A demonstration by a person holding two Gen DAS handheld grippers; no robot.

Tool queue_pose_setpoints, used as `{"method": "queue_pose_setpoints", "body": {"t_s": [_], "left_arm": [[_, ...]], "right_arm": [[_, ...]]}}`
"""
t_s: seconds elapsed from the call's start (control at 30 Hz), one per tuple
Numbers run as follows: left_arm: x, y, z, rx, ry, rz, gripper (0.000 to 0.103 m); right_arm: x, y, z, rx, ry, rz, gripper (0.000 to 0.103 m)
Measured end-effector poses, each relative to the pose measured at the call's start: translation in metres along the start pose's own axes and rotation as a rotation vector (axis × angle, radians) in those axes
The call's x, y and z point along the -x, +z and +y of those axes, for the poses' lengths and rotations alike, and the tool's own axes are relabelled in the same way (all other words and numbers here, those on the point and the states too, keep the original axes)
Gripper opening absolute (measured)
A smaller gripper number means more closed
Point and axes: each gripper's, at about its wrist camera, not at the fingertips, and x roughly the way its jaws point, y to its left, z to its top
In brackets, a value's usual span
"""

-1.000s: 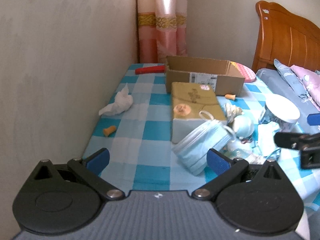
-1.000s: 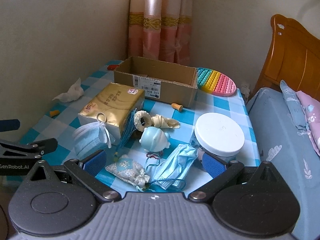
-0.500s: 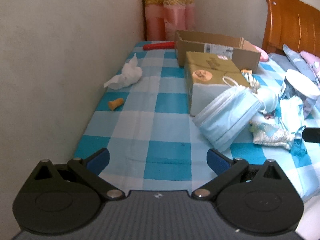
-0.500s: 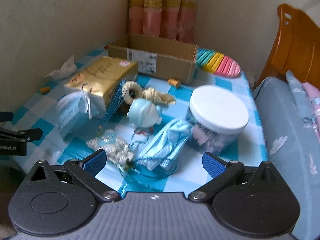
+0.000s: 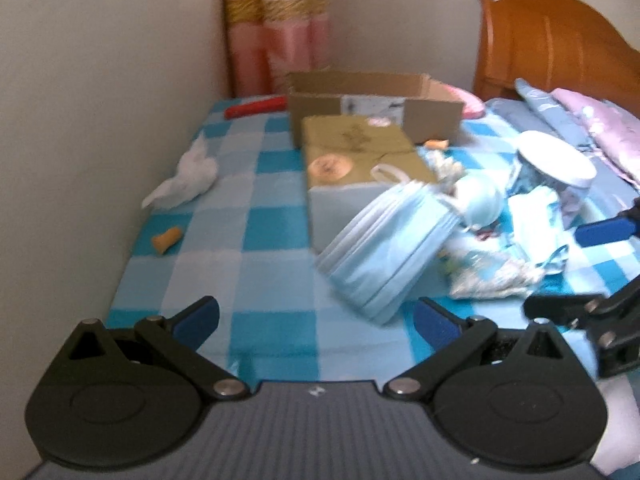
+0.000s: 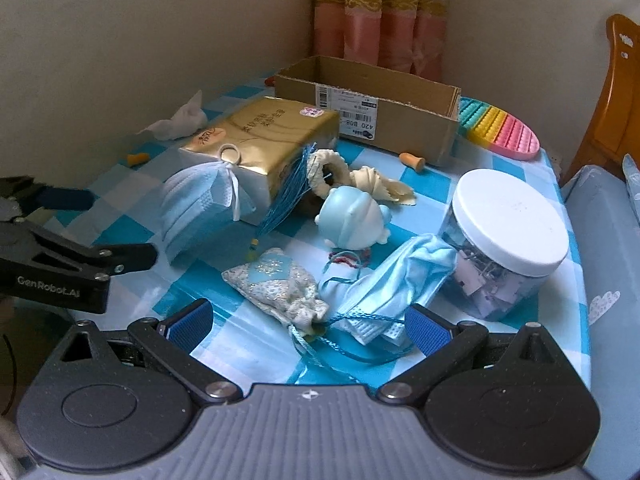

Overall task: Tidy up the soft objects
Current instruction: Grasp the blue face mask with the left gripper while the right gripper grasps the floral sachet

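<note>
Rainbow pop mat (image 6: 505, 128) shows only right-side — both grippers (image 5: 316, 320) (image 6: 308, 322) spread, empty.

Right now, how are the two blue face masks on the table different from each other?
The mask by the gold tissue pack looks neat, its pleats stacked, leaning against the pack. The mask near the jar is crumpled and lies on the table, partly over a blue cord. The first shows a white ear loop; the second's loop isn't clear. Both are light blue and lie loose, not held.

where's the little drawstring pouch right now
In the right wrist view the drawstring pouch lies on the checked cloth just ahead of the open jaws, left of the crumpled face mask.
</note>
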Motion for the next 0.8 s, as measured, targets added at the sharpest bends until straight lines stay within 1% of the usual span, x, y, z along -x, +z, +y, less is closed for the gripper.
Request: {"method": "queue_pose_setpoints", "body": {"t_s": [0.07,0.17,0.23,0.33,0.4,0.47,0.5,0.6,0.67,0.73,0.8], "left_arm": [[-0.002,0.005,-0.005,-0.022,-0.020,-0.017,0.102],[-0.007,0.012,-0.016,-0.066,-0.029,-0.037,0.102],[-0.010,0.016,-0.025,-0.106,-0.028,-0.067,0.102],[-0.016,0.020,-0.038,-0.170,-0.022,-0.089,0.098],[-0.019,0.022,-0.044,-0.203,-0.016,-0.097,0.093],[-0.021,0.023,-0.049,-0.228,-0.015,-0.102,0.083],[-0.022,0.024,-0.050,-0.238,-0.016,-0.102,0.081],[-0.024,0.024,-0.051,-0.245,-0.020,-0.098,0.073],[-0.025,0.025,-0.050,-0.241,-0.027,-0.088,0.062],[-0.026,0.025,-0.048,-0.236,-0.033,-0.080,0.057],[-0.027,0.025,-0.047,-0.235,-0.033,-0.077,0.050]], "right_arm": [[0.000,-0.001,-0.001,-0.005,-0.002,0.003,0.103],[0.002,-0.003,-0.004,-0.013,-0.006,0.003,0.103],[0.004,-0.004,-0.007,-0.020,-0.010,0.001,0.103],[0.006,-0.005,-0.011,-0.029,-0.022,-0.002,0.103],[0.008,-0.005,-0.014,-0.036,-0.024,-0.004,0.103],[0.008,-0.007,-0.016,-0.044,-0.026,-0.005,0.103],[0.009,-0.007,-0.017,-0.047,-0.026,-0.004,0.103],[0.010,-0.009,-0.019,-0.050,-0.024,-0.003,0.103],[0.011,-0.010,-0.019,-0.048,-0.023,-0.002,0.103],[0.011,-0.011,-0.018,-0.046,-0.026,-0.001,0.103],[0.012,-0.011,-0.018,-0.046,-0.026,-0.003,0.103]]}}
